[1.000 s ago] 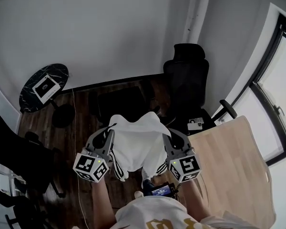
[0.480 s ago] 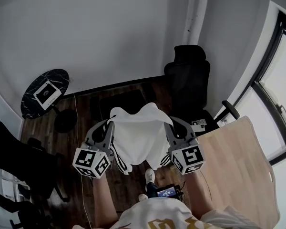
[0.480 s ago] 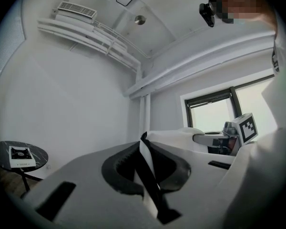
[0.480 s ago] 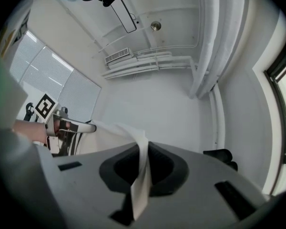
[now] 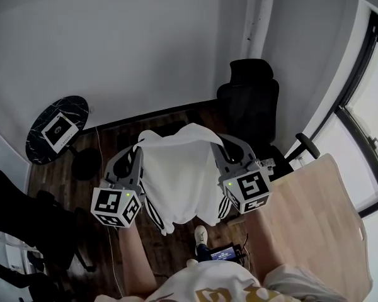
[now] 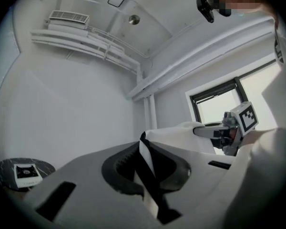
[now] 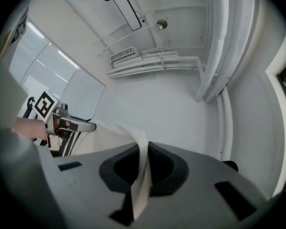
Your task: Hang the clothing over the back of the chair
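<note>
Looking down from my head camera, I hold my left tongs (image 5: 137, 150) and my right tongs (image 5: 218, 148) up in front of me, side by side. The white clothing (image 5: 176, 181) is stretched between them and hangs down in the middle. It has black stripes at its lower edges. It is up in the air, over the dark wood floor (image 5: 113, 137). The black chair (image 5: 249, 102) stands past it, by the wall, a bit to my right. The clothing is not on the chair's back. A little round table (image 5: 55, 129) is off to my left, and a pale wooden desk (image 5: 315, 219) is at my right.

From the left tongs' camera, the two jaws are squeezed together on a fold of the clothing — white with a black stripe. The cloth runs away from the jaws across to the right tongs, near a window (image 6: 214, 106).

From the right tongs' camera, these jaws are pinched tight too, on a white edge of the clothing. The cloth goes off to the left tongs — a hand (image 7: 28, 128) holds them there.
</note>
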{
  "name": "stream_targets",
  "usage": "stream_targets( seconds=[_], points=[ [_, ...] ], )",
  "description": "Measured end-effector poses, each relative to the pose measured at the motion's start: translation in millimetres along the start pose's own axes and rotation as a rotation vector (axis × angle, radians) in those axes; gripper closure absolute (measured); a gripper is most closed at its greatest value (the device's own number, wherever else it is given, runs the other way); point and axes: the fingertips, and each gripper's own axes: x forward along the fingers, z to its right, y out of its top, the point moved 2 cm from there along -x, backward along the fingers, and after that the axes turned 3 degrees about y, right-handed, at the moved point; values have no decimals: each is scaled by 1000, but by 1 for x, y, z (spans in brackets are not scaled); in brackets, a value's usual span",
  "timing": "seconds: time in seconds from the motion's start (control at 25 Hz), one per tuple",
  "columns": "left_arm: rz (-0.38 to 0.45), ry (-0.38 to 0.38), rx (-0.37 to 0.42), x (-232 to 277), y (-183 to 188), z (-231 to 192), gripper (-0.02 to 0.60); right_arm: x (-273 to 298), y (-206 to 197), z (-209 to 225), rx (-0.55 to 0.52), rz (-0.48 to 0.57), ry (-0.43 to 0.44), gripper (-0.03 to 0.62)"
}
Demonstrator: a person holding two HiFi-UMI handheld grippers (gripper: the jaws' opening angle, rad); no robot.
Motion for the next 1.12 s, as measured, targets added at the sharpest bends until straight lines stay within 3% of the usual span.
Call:
stream_targets(
  seconds=[0.12, 0.36, 0.52, 0.76, 1.12],
  points=[
    [-7, 24, 53, 20, 5, -13, 549, 22, 7, 9, -16, 6, 29, 574],
    [-45, 49, 1, 59, -10, -41, 549, 72, -3, 26, -7, -47, 85, 574],
    [-83, 69, -26, 81, -37, -57, 549, 100, -26, 32, -11, -95, 117, 574],
    [-174, 65, -4, 121, -80, -75, 549, 140, -62, 46, -1, -158, 152, 574],
    [-322, 6, -12, 162, -152, -88, 549, 188, -143, 56, 26, -292, 245, 572]
  ],
)
